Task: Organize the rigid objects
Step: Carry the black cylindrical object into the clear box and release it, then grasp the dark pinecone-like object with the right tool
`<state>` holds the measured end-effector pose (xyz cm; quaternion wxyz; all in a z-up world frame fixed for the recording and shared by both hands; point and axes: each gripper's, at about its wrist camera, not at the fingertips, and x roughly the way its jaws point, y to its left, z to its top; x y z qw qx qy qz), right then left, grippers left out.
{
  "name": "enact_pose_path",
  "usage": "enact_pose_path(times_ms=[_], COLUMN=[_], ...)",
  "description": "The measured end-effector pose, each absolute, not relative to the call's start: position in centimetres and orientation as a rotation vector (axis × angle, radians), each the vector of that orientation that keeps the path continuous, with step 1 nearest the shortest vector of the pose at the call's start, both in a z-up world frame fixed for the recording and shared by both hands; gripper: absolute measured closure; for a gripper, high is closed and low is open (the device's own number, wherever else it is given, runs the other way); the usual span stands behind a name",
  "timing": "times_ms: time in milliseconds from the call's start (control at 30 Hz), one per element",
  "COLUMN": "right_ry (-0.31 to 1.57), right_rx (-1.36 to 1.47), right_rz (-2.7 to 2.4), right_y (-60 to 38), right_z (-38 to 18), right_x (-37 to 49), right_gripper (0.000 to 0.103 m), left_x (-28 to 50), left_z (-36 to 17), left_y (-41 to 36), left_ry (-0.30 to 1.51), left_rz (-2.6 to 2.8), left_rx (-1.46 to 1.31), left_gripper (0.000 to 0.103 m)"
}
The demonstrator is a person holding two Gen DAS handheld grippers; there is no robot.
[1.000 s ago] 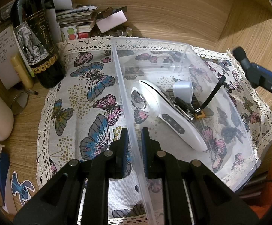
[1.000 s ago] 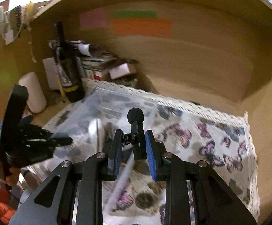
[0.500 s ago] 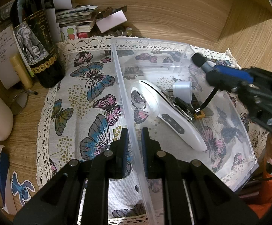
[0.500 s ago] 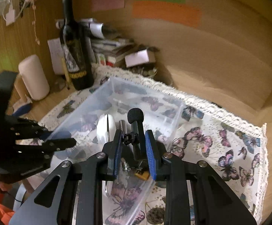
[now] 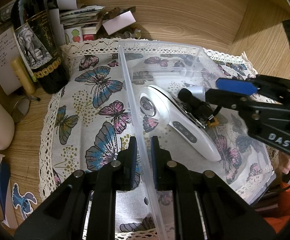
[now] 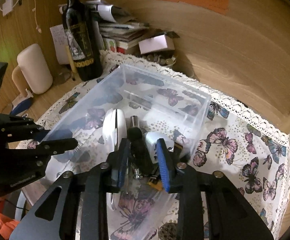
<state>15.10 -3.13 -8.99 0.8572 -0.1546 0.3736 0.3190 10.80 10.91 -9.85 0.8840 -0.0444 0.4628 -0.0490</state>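
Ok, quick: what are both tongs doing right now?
Left tongs: closed on the clear bin's side wall.
Right tongs: open around the black mic-like gadget, inside the bin.

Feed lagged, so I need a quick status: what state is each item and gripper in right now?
Clear bin: open-topped, upright on the cloth.
Left gripper: shut on the bin's near wall.
Right gripper: open, jaws inside the bin.
Black mic: released, lying in the bin.
White handheld device: lying flat in the bin.
Wine bottle: upright.
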Motion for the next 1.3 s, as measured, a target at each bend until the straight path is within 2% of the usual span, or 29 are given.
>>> enact_pose_path(times_ms=[267,533,1033,1133,1233,1300], right_ry=[0.711,0.711,0.908,0.927,0.965,0.967], right_rx=[-0.284,-0.267,-0.219,-0.197,-0.161,-0.150], right_rz=[0.633,0.516,0.494,0.500,0.512,0.516], right_y=[-5.8,-10.2,-12.6,-12.7,-13.0,-12.9], right_z=[-6.7,-6.3,-12.6,-13.4,-14.3,-14.7], right_x=[13.3,11.9,11.1,11.3,11.7,11.7], right_gripper=[0.063,0.063,0.063,0.064,0.077,0.079], left_x=[10.8,10.9,10.9,10.9,10.8,10.8], left_z=[-9.9,-10.0,-10.0,-10.0,-10.0,-10.0], left_y=[10.9,10.9,10.9,10.8,10.7,10.7], left_ry=[0.962,0.960,0.959,0.959,0.958,0.957], left_rz=[-0.103,-0.104,-0.103,-0.104,-0.105,-0.105], left_rx=[-0.088,-0.085,-0.075,-0.076,-0.075,-0.074], left_gripper=[0.091,0.091,0.091,0.091,0.091,0.091])
